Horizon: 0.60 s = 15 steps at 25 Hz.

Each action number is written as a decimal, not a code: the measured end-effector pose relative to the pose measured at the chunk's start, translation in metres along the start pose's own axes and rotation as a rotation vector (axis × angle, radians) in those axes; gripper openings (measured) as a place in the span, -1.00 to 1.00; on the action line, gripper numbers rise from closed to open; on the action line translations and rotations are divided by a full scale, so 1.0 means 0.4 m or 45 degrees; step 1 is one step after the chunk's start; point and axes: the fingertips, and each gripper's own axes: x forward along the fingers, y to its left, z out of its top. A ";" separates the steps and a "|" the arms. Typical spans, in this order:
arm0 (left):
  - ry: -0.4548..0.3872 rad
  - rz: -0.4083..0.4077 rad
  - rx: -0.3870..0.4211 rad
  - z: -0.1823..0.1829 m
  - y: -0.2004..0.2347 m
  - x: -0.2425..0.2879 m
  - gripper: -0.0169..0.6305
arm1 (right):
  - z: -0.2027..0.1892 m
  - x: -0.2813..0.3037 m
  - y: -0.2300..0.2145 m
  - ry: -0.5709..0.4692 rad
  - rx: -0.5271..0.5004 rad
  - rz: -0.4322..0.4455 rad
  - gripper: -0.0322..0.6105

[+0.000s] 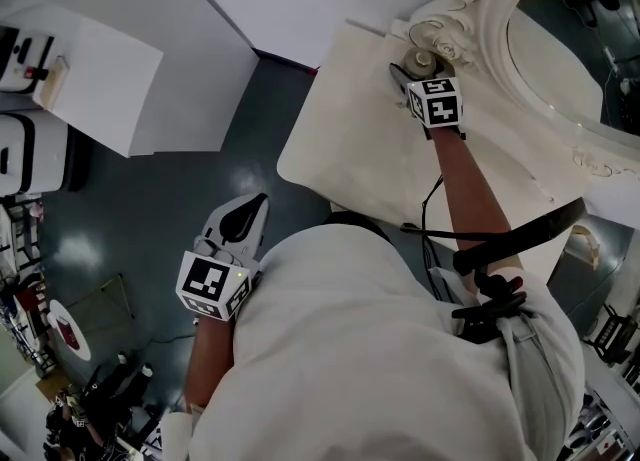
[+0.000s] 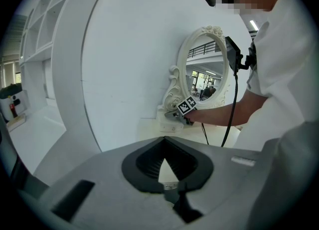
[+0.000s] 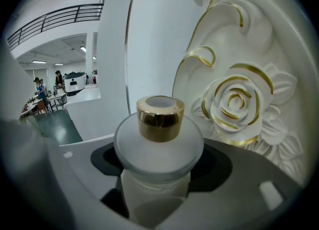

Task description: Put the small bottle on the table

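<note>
Awaiting release at the desk's far edge by the mirror, the small bottle is clasped in the right gripper; the left gripper is seen closed on nothing.

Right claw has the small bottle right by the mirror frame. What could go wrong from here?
1. The small bottle sits close beside the carved rose of the mirror frame. A sideways drift of the right claw could knock it against the frame.
2. The claw holds the body below the wide shoulder and gold cap. If released tilted, the bottle might tip over on the table.
</note>
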 end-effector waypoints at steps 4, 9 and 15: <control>-0.003 -0.005 -0.004 -0.010 -0.008 -0.007 -0.94 | -0.003 -0.003 -0.004 -0.013 0.003 -0.008 0.23; -0.006 -0.014 -0.010 -0.028 -0.007 -0.031 -0.94 | -0.008 -0.025 0.001 -0.013 0.015 -0.036 0.26; -0.016 -0.044 -0.003 -0.047 -0.011 -0.062 -0.94 | -0.019 -0.065 0.012 -0.008 0.042 -0.080 0.26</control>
